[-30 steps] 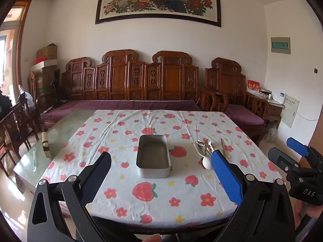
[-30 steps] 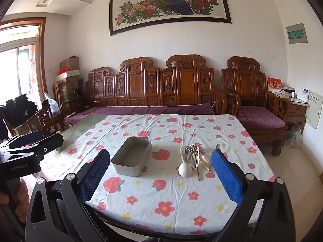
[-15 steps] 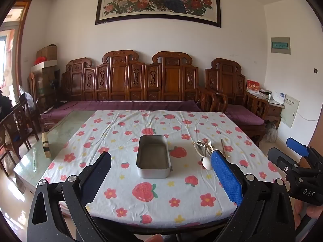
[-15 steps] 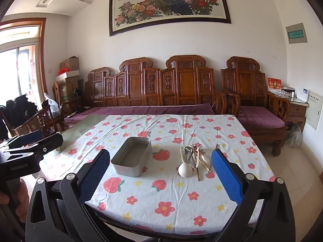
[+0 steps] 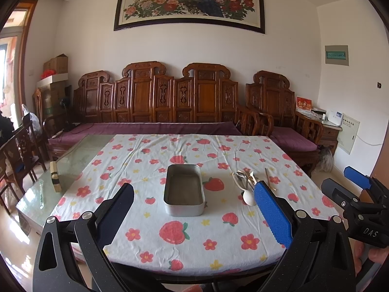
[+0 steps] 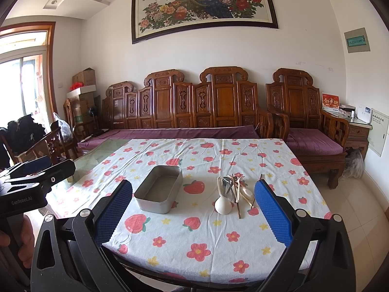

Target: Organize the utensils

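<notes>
Both tools hover level off the counter's (image 5: 80,155) near edge, the left tool (image 5: 194,209) and right tool (image 6: 193,209) spread wide, holding nothing. The tin (image 5: 184,189) sits mid-cloth, utensils (image 6: 233,192) heaped just right. The right view shows the whole heap; the left's finger (image 5: 272,214) covers part.

Utensils (image 6: 233,192) right of tin (image 6: 159,192)

White walls (image 6: 304,48) carried a framed peacock painting (image 6: 204,4). A carved wooden sofa (image 6: 194,107) with purple cushions stood below. Daylight entered through a window (image 6: 22,85) at left. Pale floor tiles (image 6: 359,209).
</notes>
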The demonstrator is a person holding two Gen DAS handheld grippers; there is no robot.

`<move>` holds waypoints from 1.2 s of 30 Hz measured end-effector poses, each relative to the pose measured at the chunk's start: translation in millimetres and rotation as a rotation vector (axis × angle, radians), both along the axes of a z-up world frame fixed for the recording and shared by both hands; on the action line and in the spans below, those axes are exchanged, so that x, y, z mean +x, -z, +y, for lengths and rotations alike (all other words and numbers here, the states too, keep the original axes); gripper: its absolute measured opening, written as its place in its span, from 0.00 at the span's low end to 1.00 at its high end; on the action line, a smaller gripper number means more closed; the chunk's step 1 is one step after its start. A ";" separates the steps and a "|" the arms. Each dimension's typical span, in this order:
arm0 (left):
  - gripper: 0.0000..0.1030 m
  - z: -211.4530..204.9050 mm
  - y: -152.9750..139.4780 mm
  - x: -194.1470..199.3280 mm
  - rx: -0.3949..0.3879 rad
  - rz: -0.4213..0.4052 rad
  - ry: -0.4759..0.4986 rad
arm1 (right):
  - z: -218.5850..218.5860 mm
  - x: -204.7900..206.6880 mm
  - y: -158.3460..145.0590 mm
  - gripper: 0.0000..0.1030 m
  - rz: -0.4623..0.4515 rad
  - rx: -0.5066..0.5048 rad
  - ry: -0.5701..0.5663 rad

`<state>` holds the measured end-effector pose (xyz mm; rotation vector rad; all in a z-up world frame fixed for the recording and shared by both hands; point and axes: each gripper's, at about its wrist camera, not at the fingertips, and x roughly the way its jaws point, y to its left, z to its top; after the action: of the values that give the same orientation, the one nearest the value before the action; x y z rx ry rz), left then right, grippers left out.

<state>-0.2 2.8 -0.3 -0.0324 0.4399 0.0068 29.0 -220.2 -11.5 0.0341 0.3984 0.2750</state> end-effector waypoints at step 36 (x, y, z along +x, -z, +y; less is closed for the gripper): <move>0.93 -7.0 -10.1 0.9 0.009 -0.015 0.007 | 0.6 -0.4 -1.1 0.98 -0.001 0.000 -0.001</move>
<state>0.7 -4.2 9.8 -0.0225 0.4247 0.0013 28.6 -219.6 -10.3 0.0342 0.3973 0.2761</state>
